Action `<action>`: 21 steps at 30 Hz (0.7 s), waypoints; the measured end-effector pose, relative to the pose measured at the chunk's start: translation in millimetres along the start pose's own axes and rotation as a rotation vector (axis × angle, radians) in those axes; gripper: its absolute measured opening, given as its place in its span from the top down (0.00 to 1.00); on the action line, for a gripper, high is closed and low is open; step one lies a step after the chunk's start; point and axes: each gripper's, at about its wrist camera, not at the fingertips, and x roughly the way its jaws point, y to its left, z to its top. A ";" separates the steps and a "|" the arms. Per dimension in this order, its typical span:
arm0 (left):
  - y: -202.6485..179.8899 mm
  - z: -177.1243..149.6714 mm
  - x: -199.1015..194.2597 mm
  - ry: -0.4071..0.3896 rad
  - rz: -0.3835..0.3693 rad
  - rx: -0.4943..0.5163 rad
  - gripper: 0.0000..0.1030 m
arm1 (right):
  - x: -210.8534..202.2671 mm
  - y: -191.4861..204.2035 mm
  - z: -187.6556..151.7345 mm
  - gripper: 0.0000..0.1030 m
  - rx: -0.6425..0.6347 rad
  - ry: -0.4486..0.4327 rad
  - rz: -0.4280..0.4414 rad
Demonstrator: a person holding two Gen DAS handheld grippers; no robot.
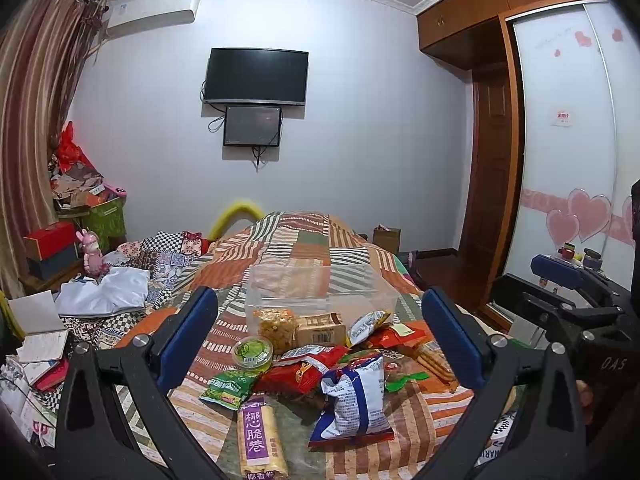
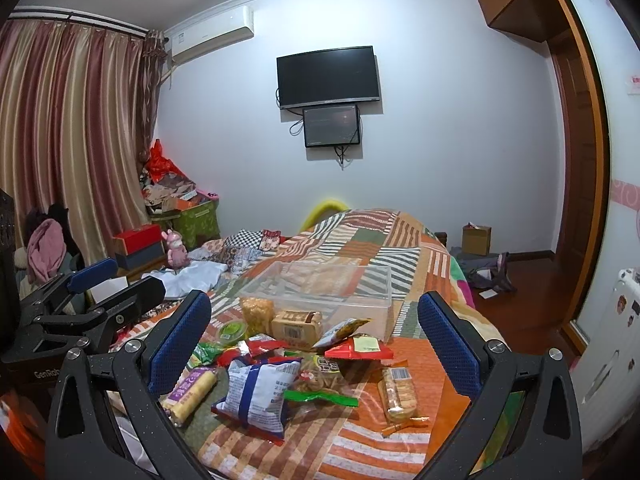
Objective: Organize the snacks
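**Snacks heaped before the clear bin, both tools spread wide**

Left wrist view: the left tool (image 1: pixel 320 336) gapes wide, holding nothing. Just before the clear bin (image 1: pixel 320 292) on the bed (image 1: pixel 304 240) lies the snack pile; a purple-labelled roll pack (image 1: pixel 260 436) runs lengthwise toward the bin, beside a crumpled blue-white bag (image 1: pixel 356 400).

Right wrist view: the right tool (image 2: pixel 314 338) also stands wide, empty. A clear cracker sleeve (image 2: pixel 396 394) points at the bin.

Snacks heaped before a clear bin on the bed

The bin (image 1: pixel 320 292) stands upright, open-topped. Against its near wall lie a yellow puffs bag (image 1: pixel 275 325) and a brown pack (image 1: pixel 320 330); nearer, a green cup (image 1: pixel 253 352), red bags (image 1: pixel 300 372), a blue-white bag (image 1: pixel 354 398), a purple-labelled roll (image 1: pixel 260 440), and crackers (image 2: pixel 396 394) to the right.
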 end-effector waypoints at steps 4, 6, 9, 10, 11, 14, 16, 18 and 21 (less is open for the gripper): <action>0.5 0.1 -0.3 -0.001 0.000 0.001 0.00 | -0.1 0.0 0.1 0.00 0.000 0.000 0.001; 0.6 0.3 0.1 0.000 0.000 0.002 0.00 | -0.1 0.0 0.1 0.00 -0.001 0.000 0.000; 0.8 0.3 1.1 0.000 0.001 0.004 0.00 | 0.0 -0.3 0.0 0.00 0.000 0.000 0.000; 0.8 0.2 1.0 0.000 0.001 0.004 0.00 | 0.0 -0.4 0.1 0.00 0.000 0.000 0.001; 0.6 0.1 1.1 0.000 -0.001 0.004 0.00 | -0.1 -0.4 0.2 0.00 0.000 0.000 0.001; 1.0 -0.1 1.1 0.000 -0.002 0.002 0.00 | -0.2 -0.4 0.2 0.00 0.000 -0.001 0.001; 1.0 -0.3 1.1 -0.001 -0.002 0.003 0.00 | -0.2 -0.2 0.0 0.00 0.000 0.000 0.001; 1.1 -0.3 1.0 0.000 -0.002 0.003 0.00 | -0.2 -0.2 0.0 0.00 0.000 -0.001 0.001; 1.1 -0.6 0.8 -0.001 -0.002 0.002 0.00 | -0.3 -0.1 -0.1 0.00 0.001 0.000 0.001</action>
